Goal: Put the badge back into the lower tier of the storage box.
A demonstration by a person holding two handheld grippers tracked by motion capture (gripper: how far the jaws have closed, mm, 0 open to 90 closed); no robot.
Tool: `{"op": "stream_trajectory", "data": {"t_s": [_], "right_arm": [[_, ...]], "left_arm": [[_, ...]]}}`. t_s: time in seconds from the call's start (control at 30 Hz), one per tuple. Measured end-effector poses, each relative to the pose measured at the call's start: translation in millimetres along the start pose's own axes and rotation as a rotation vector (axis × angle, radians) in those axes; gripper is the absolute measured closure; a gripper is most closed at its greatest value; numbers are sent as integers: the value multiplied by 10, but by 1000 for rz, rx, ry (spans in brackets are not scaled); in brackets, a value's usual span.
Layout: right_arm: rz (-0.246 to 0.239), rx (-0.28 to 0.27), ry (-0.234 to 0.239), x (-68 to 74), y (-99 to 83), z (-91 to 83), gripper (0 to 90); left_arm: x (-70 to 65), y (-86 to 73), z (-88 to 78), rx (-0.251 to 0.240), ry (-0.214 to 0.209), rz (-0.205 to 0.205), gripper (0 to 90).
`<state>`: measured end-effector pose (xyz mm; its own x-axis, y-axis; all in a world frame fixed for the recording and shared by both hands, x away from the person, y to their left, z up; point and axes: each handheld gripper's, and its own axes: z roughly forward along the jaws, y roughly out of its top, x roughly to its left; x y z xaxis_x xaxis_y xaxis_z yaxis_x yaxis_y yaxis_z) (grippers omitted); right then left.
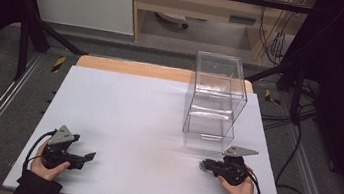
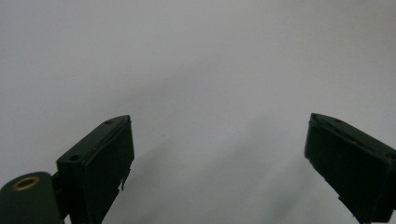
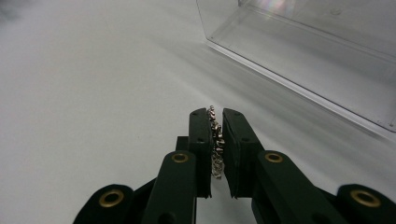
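My right gripper (image 1: 204, 166) lies near the table's front right, held by a hand, and points left. In the right gripper view its black jaws (image 3: 215, 114) are shut on a small silvery chain-like piece (image 3: 216, 142), which shows as a beaded strip between the pads. My left gripper (image 1: 89, 156) rests at the front left in the other hand and points right. In the left gripper view its jaws (image 2: 219, 135) stand wide open over the bare white surface, with nothing between them.
A clear plastic box (image 1: 215, 100) with a shelf inside stands upright on the white table top (image 1: 132, 117), just behind my right gripper; its near edge (image 3: 317, 42) lies up and to the right of the jaws. Black frame posts and cables flank the table.
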<state>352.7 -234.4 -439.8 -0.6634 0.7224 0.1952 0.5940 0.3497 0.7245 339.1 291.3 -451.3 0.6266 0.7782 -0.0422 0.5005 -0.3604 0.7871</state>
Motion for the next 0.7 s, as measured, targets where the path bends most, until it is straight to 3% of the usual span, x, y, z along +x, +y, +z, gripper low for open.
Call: {"op": "stream_trajectory", "data": {"t_s": [0.7], "right_arm": [[-21, 16, 7, 36, 3, -14, 832]], "left_arm": [[5, 1, -4, 1, 0, 0, 79]]}}
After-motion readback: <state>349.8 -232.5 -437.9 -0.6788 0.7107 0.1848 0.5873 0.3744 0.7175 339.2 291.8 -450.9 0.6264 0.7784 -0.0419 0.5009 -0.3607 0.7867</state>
